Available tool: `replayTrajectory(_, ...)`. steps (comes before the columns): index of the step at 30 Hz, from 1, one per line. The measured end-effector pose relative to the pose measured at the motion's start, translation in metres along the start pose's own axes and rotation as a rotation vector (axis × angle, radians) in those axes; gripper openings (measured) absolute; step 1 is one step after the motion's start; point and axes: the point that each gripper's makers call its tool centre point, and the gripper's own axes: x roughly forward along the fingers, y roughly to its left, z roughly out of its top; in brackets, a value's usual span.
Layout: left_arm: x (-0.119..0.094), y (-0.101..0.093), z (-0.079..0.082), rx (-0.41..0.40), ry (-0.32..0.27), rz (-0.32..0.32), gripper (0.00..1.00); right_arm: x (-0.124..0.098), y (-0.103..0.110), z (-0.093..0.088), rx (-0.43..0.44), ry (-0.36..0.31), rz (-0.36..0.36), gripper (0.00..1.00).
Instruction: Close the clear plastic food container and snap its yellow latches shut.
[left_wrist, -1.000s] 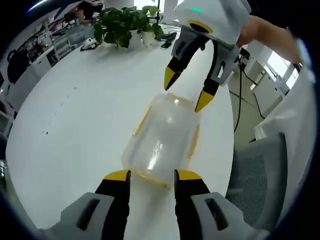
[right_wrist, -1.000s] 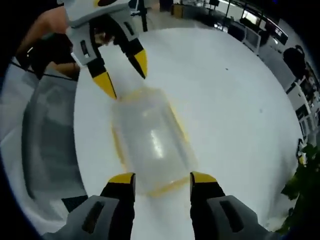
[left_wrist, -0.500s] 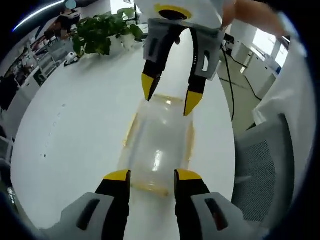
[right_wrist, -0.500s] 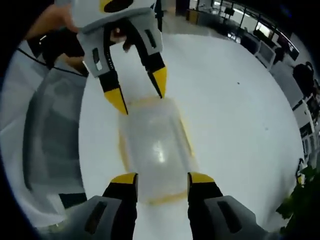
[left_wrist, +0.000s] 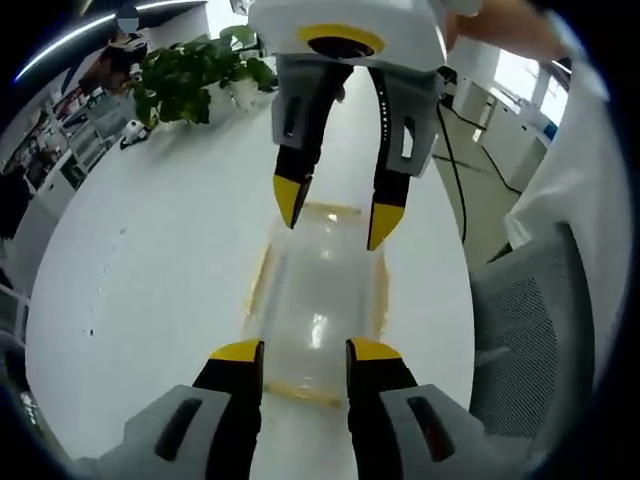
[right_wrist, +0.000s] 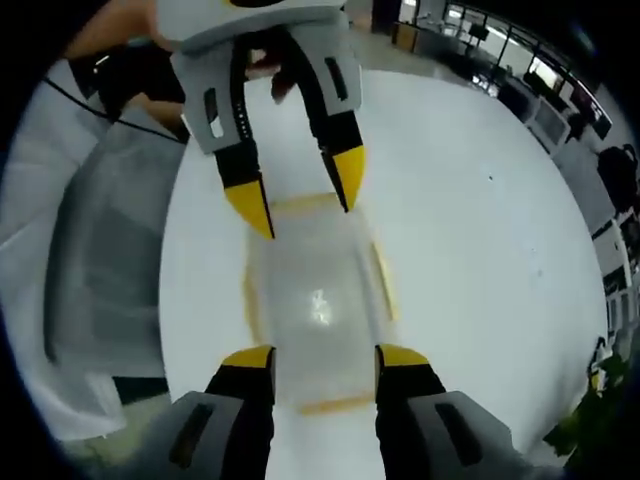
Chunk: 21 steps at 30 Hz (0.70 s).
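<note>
In the left gripper view, your left gripper (left_wrist: 300, 352), jaws spread, brackets the near end of the clear container (left_wrist: 315, 300) on the white table (left_wrist: 150, 250).

In the right gripper view, your right gripper (right_wrist: 325, 355), also spread, brackets the opposite end. Press both end latches (right_wrist: 322, 405) down evenly, 1 per gripper.

Container (left_wrist: 318, 300) sits between left gripper (left_wrist: 300, 352) and right gripper (left_wrist: 331, 215), jaws spread at opposite ends. White table (left_wrist: 160, 270) is bare on one flank; mesh chair (left_wrist: 530, 350) crowds the other; plant (left_wrist: 190, 75) far off.
</note>
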Motion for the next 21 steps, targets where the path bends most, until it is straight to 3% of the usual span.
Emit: replayTrajectory(21,0.017,-0.008,0.019,-0.005,-0.048,-0.023,0.31,0.01,0.002,0.023,-0.03,-0.07,0.021,0.36)
